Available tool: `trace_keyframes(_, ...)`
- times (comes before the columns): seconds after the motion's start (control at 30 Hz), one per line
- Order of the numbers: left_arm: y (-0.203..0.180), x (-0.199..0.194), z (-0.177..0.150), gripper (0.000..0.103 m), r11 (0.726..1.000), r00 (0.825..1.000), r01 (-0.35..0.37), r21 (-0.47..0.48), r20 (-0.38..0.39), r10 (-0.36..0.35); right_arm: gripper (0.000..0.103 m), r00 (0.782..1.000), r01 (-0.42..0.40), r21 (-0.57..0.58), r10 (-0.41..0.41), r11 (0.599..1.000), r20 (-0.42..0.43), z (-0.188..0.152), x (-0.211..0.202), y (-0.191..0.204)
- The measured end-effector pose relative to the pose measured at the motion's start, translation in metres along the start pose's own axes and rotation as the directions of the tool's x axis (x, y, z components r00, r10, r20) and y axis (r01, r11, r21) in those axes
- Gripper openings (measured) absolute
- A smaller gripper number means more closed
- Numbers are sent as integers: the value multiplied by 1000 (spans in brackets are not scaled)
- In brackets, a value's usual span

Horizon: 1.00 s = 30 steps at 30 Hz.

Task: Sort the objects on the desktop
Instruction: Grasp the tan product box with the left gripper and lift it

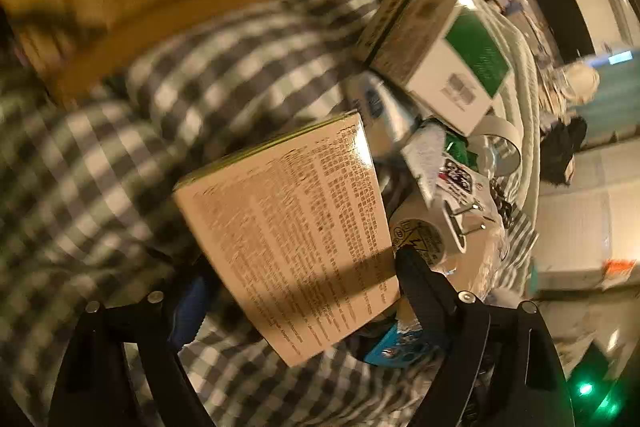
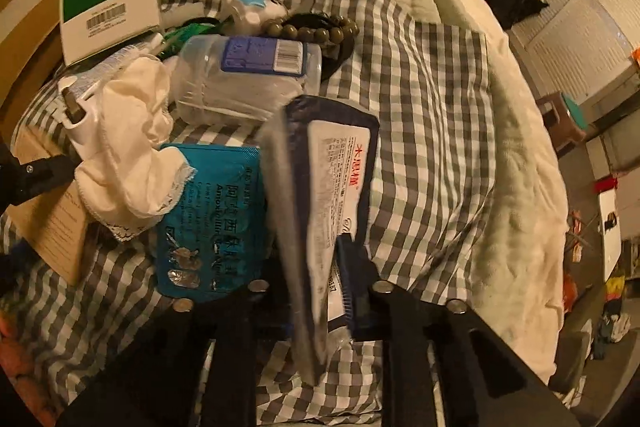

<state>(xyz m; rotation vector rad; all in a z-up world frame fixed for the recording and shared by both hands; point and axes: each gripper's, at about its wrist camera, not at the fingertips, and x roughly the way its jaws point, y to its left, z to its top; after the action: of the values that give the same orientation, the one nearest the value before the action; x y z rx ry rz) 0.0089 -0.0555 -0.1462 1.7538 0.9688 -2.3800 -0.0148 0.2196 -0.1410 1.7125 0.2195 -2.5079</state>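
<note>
Jaws of left gripper (image 1: 296,291) spread wide w/ tan box (image 1: 288,231) clamped between them, lifted over checked cloth (image 1: 100,163). Right gripper (image 2: 316,291) jaws nearly together, pinching flat dark pack (image 2: 320,211), tilted, above the cloth. Left of it: blue foil pack (image 2: 208,219), white rag (image 2: 132,151); farther off, clear bottle (image 2: 248,79), beads (image 2: 312,31), green-white box (image 2: 108,3).

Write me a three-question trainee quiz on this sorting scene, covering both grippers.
1. True or false: the right gripper is shut on the dark-blue packet.
2. What overlaps the teal medicine pack's corner? A) white cloth B) bead bracelet C) tape roll
3. What does the left gripper hold?
Key: 1 true; 2 A; 3 the beige printed box.
</note>
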Motion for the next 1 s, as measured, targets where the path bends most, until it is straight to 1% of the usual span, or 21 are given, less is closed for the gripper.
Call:
trace_keyframes(0.03, 2, -6, -2, 85, 1000, 1000, 3, 11, 6, -3, 12, 1000, -7, 6, 7, 1000, 9, 2, -4, -1)
trace_keyframes(0.07, 6, -14, -3, 57, 1000, 1000, 10, 14, 12, -10, 12, 1000, -13, 20, 13, 1000, 16, 2, -6, -3)
trace_keyframes(0.13, 8, -19, -11, 55, 1000, 1000, 17, 23, -1, -17, 11, 999, -42, 54, 40, 998, 37, 4, -14, -8)
trace_keyframes(0.17, 8, -20, -3, 51, 999, 1000, 22, 30, -7, -22, 11, 998, -57, 67, 55, 996, 41, 5, -17, -10)
trace_keyframes(0.23, 0, -23, -6, 47, 997, 1000, 27, 70, 1, -27, 11, 996, -71, 86, 66, 994, 58, 6, -25, -15)
trace_keyframes(0.27, 4, -27, -9, 45, 995, 1000, 26, 101, 8, -27, 11, 996, -69, 99, 63, 993, 62, 6, -28, -16)
trace_keyframes(0.33, 10, -32, -14, 43, 991, 999, 42, 127, 11, -43, 11, 995, -72, 108, 64, 992, 74, 5, -35, -17)
trace_keyframes(0.4, 13, -37, -17, 40, 990, 997, 65, 125, 19, -68, 11, 994, -88, 124, 79, 988, 76, 5, -38, -19)
trace_keyframes(0.43, 16, -44, -21, 37, 988, 996, 78, 130, 35, -83, 11, 992, -101, 135, 90, 986, 83, 3, -42, -20)
trace_keyframes(0.47, 13, -50, -24, 36, 986, 994, 88, 141, 60, -97, 11, 991, -109, 168, 95, 980, 90, 2, -44, -21)
trace_keyframes(0.53, 13, -68, -33, 35, 975, 988, 97, 198, 98, -118, 11, 987, -131, 184, 111, 974, 113, 2, -50, -25)
trace_keyframes(0.6, -2, -78, -41, 35, 957, 984, 80, 278, 132, -120, 11, 983, -157, 204, 132, 966, 130, 2, -56, -30)
trace_keyframes(0.63, -11, -80, -40, 35, 950, 983, 70, 303, 144, -118, 11, 982, -159, 216, 131, 963, 135, 2, -58, -33)
trace_keyframes(0.7, -13, -83, -50, 35, 942, 982, 66, 329, 145, -119, 11, 982, -157, 231, 127, 960, 139, 2, -60, -36)
trace_keyframes(0.77, -17, -79, -58, 35, 937, 983, 88, 338, 120, -136, 11, 982, -163, 250, 132, 954, 138, 1, -58, -40)
trace_keyframes(0.83, -26, -72, -67, 35, 924, 988, 63, 377, 107, -111, 11, 982, -167, 260, 137, 951, 132, 0, -54, -43)
trace_keyframes(0.87, -39, -67, -67, 35, 914, 990, 48, 404, 104, -98, 11, 983, -162, 260, 132, 952, 129, 0, -53, -43)
trace_keyframes(0.93, -54, -61, -77, 35, 883, 989, 4, 469, 131, -74, 11, 985, -149, 261, 122, 954, 119, -1, -48, -45)
trace_keyframes(1.0, -62, -58, -78, 35, 867, 988, -15, 499, 143, -66, 11, 985, -156, 272, 129, 950, 113, -1, -45, -48)
